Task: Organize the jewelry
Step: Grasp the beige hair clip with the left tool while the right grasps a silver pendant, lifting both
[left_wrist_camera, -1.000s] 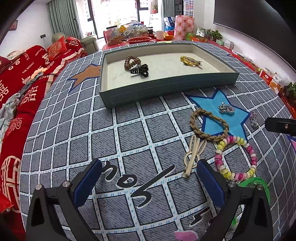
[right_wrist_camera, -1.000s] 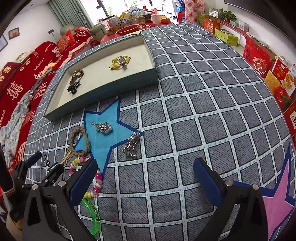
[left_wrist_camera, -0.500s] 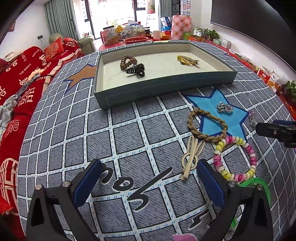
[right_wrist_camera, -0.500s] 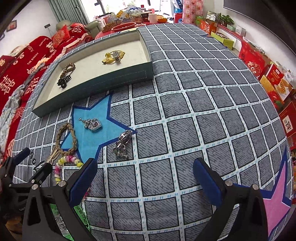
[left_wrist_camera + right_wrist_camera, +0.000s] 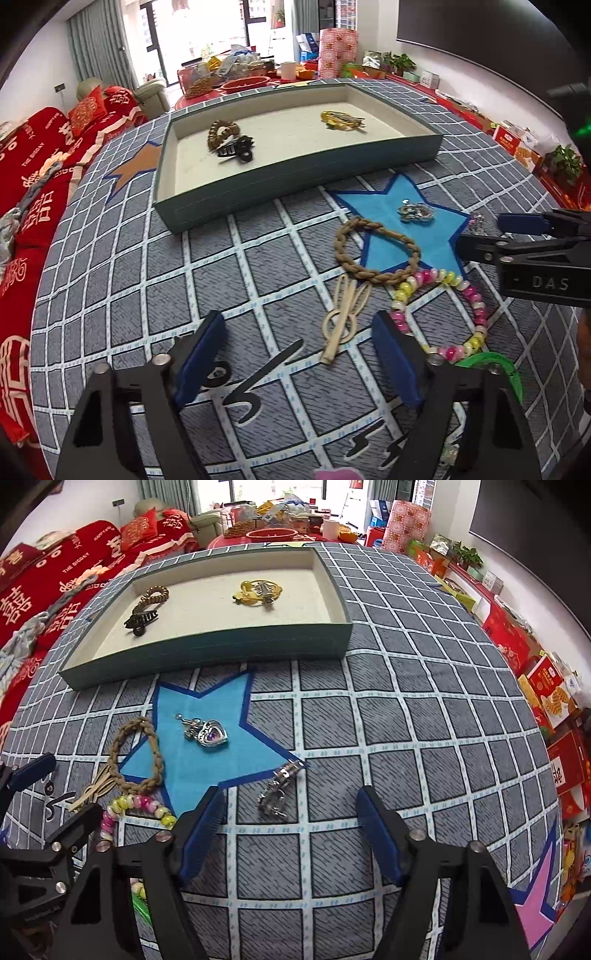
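Note:
A teal tray (image 5: 303, 173) (image 5: 207, 653) holds a brown bead bracelet (image 5: 221, 133), a black claw clip (image 5: 236, 149) and a yellow piece (image 5: 341, 120). Loose on the cloth lie a braided rope bracelet (image 5: 373, 251) (image 5: 138, 757), a beige hairpin (image 5: 343, 317), a pink-yellow bead bracelet (image 5: 443, 314), a heart pendant (image 5: 208, 733) and a silver clip (image 5: 277, 792). My left gripper (image 5: 299, 343) is open and empty, just left of the hairpin. My right gripper (image 5: 288, 819) is open and empty, straddling the silver clip.
A green band (image 5: 502, 369) lies by the bead bracelet. The patterned cloth (image 5: 406, 701) covers a round table. A red sofa (image 5: 33, 166) is at the left. Boxes (image 5: 546, 686) stand along the right wall. A cluttered red table (image 5: 240, 79) is behind the tray.
Both grippers have moved forward and lower toward the jewelry. The right gripper has swung left, so the silver clip now lies between its fingers. Both gripper openings have narrowed.

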The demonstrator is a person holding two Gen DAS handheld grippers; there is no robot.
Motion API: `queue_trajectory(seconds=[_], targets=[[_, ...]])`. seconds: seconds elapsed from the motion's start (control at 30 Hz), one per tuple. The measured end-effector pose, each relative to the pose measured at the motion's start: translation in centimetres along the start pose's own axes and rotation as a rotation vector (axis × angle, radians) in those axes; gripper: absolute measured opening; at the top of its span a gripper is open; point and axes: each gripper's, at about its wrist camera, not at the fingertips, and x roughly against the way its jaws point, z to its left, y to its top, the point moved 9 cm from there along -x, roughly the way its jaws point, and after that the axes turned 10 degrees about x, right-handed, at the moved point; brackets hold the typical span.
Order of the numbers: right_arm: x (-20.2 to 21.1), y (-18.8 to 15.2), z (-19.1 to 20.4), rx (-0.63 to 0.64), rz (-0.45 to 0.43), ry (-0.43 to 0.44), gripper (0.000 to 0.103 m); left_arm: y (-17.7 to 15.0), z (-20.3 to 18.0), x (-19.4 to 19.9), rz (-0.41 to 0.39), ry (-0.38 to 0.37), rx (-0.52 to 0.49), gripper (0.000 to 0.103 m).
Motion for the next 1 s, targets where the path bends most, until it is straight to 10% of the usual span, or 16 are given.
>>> queue_trajectory(seconds=[0.23,0.33,1.0], targets=[[0.3,0.6,1.0,0.023,-0.008,0.016,0.033,-0.4,-2.1,0.5,0.018,-0.061,-0.051,0.036],[0.4,0.6,1.1,0.025,-0.013,0.023,0.015,-0.5,-2.3,0.6,0.015,-0.062,-0.056,0.033],[5.5,0.3,-0.5,-0.043,-0.141,0.193,0.015,2.4,1.9,5.8,-0.135,-0.068,0.162,0.032]])
